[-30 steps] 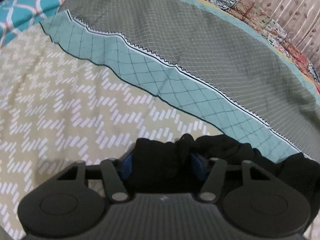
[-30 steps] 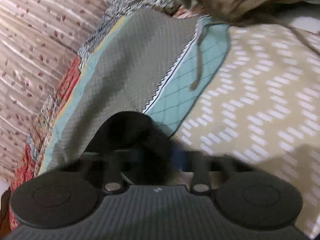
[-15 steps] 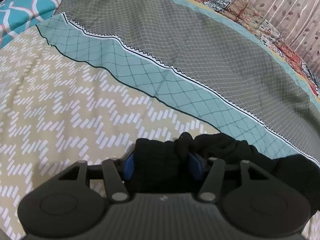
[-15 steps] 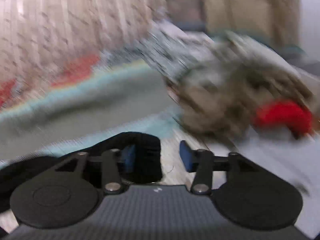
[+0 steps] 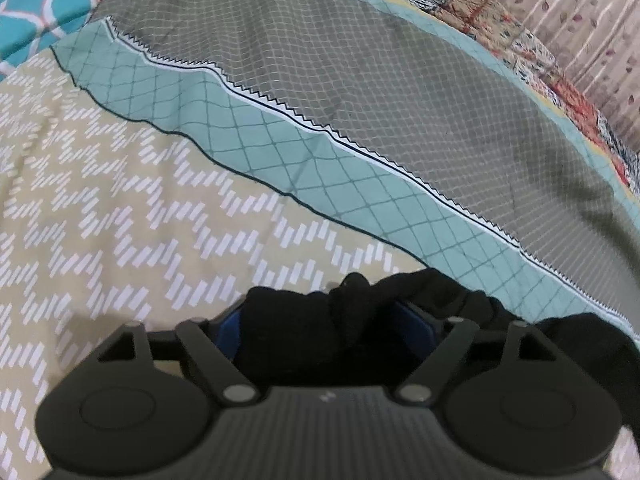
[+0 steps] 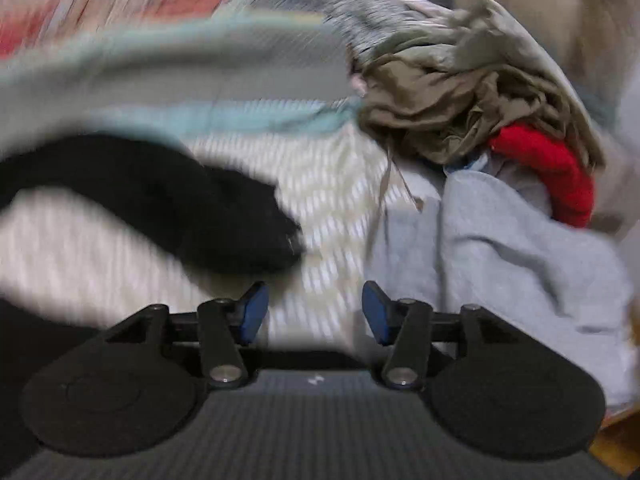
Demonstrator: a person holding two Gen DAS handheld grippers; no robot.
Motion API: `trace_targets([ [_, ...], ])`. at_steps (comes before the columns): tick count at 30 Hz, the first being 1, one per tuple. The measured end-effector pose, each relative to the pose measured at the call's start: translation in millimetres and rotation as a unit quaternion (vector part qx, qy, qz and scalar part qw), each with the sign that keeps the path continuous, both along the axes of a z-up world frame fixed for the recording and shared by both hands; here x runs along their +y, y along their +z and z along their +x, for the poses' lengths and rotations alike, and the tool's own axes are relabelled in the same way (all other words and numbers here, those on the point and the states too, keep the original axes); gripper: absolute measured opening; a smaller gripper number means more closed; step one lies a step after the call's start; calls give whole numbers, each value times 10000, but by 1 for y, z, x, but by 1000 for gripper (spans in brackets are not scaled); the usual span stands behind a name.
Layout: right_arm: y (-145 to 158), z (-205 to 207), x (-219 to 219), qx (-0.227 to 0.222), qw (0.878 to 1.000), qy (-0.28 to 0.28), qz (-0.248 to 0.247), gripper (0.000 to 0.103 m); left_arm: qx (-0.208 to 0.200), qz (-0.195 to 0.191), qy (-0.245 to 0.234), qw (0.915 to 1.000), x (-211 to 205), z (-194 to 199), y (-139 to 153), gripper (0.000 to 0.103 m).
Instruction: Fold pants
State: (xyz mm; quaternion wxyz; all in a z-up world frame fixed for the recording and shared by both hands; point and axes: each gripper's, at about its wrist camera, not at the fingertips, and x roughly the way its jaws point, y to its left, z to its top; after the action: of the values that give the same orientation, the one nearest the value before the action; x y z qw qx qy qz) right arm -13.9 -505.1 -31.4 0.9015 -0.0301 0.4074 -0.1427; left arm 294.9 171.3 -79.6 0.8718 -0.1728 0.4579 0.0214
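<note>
The black pants (image 5: 320, 332) are bunched between the blue pads of my left gripper (image 5: 326, 330), which is shut on them above the patterned bedspread (image 5: 120, 208). More black cloth trails off to the right. In the right wrist view the black pants (image 6: 168, 204) lie blurred on the bed, ahead and left of my right gripper (image 6: 315, 312). That gripper is open and empty, its blue pads (image 6: 253, 312) apart.
A pile of clothes lies at the right in the right wrist view: an olive garment (image 6: 460, 112), a red one (image 6: 552, 168) and a light blue one (image 6: 520, 248). A teal pillow (image 5: 44, 4) and a quilt (image 5: 520, 32) border the bed.
My right gripper has opened and let go of the black pants, then swung right toward the clothes pile. My left gripper keeps its hold and has barely moved.
</note>
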Motion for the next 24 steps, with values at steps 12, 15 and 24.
trace_targets([
  [12,24,53,-48,-1016,9670,-802,2193,56,-79,-151,103,9998,0,-5,6,79],
  [15,-5,87,-37,-508,9660,-846,2389,26,-129,-1,14,9999,-5,-7,9,63],
  [24,59,137,-51,-2334,9543,-1479,1137,25,-318,397,41,9987,-12,-12,6,46],
])
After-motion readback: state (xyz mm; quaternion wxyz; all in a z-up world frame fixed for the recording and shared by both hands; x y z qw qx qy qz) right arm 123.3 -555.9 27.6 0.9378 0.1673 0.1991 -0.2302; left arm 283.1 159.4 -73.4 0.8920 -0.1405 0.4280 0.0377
